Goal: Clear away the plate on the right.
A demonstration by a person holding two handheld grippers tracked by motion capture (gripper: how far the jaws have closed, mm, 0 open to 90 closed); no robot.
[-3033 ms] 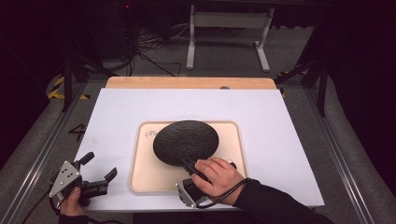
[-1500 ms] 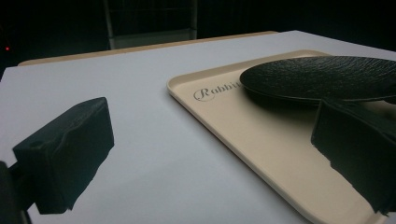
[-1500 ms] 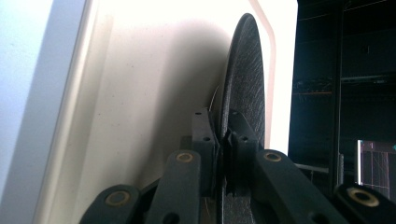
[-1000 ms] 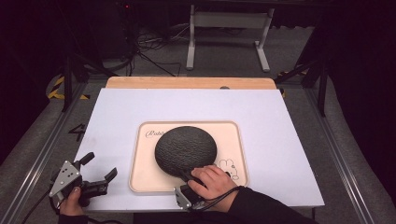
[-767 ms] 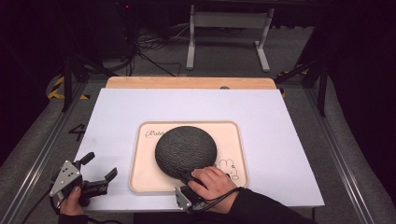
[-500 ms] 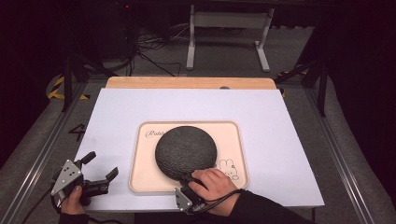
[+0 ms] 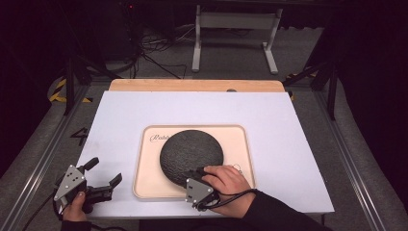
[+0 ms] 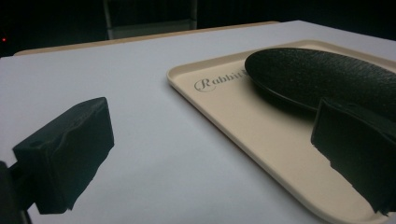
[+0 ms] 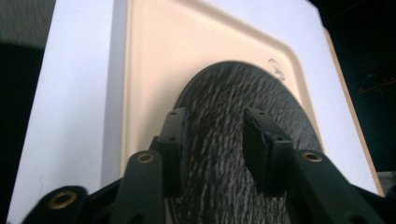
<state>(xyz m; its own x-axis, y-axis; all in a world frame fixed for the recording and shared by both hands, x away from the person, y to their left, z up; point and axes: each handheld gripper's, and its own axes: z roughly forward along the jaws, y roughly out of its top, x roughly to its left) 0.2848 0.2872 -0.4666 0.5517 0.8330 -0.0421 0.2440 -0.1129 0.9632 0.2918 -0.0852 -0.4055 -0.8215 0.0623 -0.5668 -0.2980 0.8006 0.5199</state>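
High view puts your right gripper (image 7: 198,174) at the near edge of the black round plate (image 7: 191,156), which lies flat in the cream tray (image 7: 240,144) on the white table top (image 7: 288,125). Your right hand (image 7: 227,185) covers the gripper body, so the jaws' gap is hard to read from above. Right gripper view settles it: the two black fingers (image 9: 173,135) stand a moderate way apart and have just been opening, with the plate's rippled, woven-looking surface (image 9: 224,154) just beyond and below them; the pads are not pressing on it. That view also brings out the tray's (image 9: 154,56) smooth matte face, its rounded corner and raised lip.

Your left gripper (image 7: 103,178) sits off the tray's left side, over bare table, its jaws spread wide with nothing between them. Left gripper view looks along its blocky, rough-edged black pads (image 8: 65,154) and shows what the others miss: curly script printed on the tray (image 8: 261,140) near its far corner, and the plate's (image 8: 322,77) low, shallow domed profile, pebbled in texture, lying just ahead of the right-hand finger.
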